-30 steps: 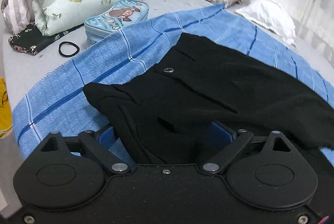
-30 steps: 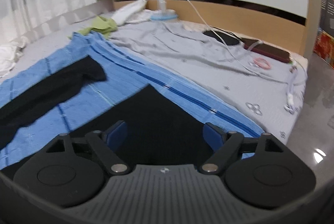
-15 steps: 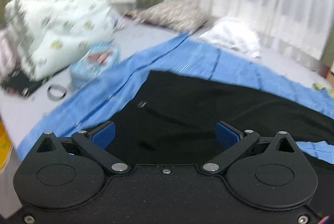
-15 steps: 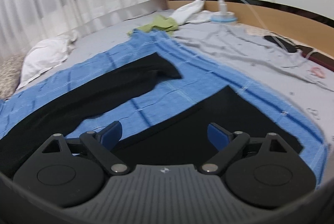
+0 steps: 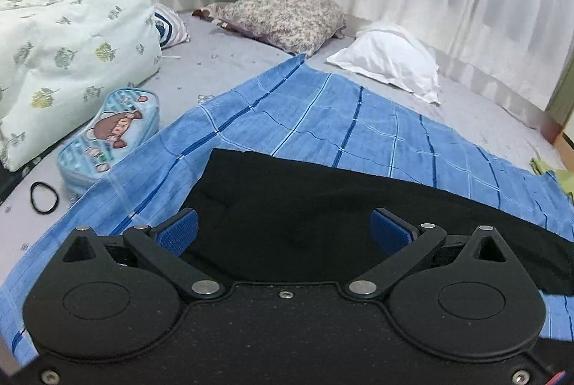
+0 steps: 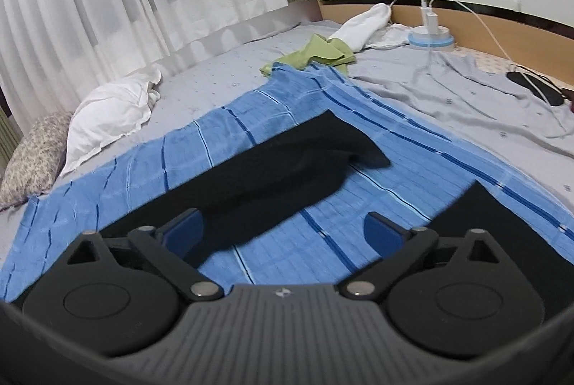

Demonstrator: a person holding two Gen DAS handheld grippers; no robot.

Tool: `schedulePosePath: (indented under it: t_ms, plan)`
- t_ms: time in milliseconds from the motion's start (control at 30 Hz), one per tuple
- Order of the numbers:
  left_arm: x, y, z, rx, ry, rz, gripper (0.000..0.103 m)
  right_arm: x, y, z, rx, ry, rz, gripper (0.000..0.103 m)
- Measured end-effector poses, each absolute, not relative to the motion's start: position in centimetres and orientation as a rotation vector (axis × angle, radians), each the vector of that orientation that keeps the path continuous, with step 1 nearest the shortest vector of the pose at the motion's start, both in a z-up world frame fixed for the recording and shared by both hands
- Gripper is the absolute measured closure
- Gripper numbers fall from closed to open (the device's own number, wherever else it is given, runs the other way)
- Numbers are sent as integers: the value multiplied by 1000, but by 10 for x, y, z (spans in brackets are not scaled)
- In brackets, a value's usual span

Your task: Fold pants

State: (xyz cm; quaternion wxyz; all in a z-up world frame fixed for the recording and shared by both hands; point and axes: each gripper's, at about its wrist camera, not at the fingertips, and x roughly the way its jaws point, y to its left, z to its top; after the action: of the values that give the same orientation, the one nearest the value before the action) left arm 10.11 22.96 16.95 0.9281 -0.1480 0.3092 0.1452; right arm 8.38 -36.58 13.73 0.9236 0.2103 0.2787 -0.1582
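Black pants [image 5: 323, 205] lie spread flat on a blue striped blanket [image 5: 323, 112] on the bed. In the left wrist view my left gripper [image 5: 285, 231] is open and empty, just above the waist end of the pants. In the right wrist view my right gripper [image 6: 283, 231] is open and empty over the blanket, between the far leg [image 6: 287, 166] and the near leg [image 6: 477, 216]. The two legs lie apart in a V.
A floral quilt [image 5: 71, 44], a cartoon pencil case [image 5: 111, 137] and a black hair tie [image 5: 43, 198] lie left of the blanket. Pillows [image 5: 391, 58] sit by the curtains. A green cloth [image 6: 315, 53], charger cables [image 6: 462, 12] and a wooden bed frame [image 6: 502, 30] are at the far right.
Both grippers have swung their view toward the curtains. The left one was shut on bunched waist fabric a second ago; it has opened and the waist now lies flat.
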Motion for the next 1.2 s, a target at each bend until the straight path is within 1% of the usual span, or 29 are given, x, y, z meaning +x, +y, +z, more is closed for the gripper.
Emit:
schedulePosePath:
  t_ms: [200, 467, 733, 800, 867, 967, 1200]
  plan:
    - [171, 241, 160, -376, 720, 335, 0, 138, -367, 137, 457, 597, -347, 0]
    - [262, 262, 102, -504, 827, 421, 0, 226, -371, 112, 423, 624, -440, 0]
    - [329, 281, 51, -614, 791, 563, 0, 305, -356, 77, 356, 615, -466, 0]
    - [340, 287, 40, -656, 796, 605, 0, 326, -354, 68, 360, 621, -459, 0]
    - [342, 290, 33, -690, 759, 646, 0, 342, -352, 61, 348, 624, -446, 0]
    - [344, 288, 29, -662, 709, 665, 0, 370, -347, 48, 311, 638, -441, 0]
    - [368, 273, 18, -514, 758, 758, 0, 415, -343, 19, 263, 693, -483, 0]
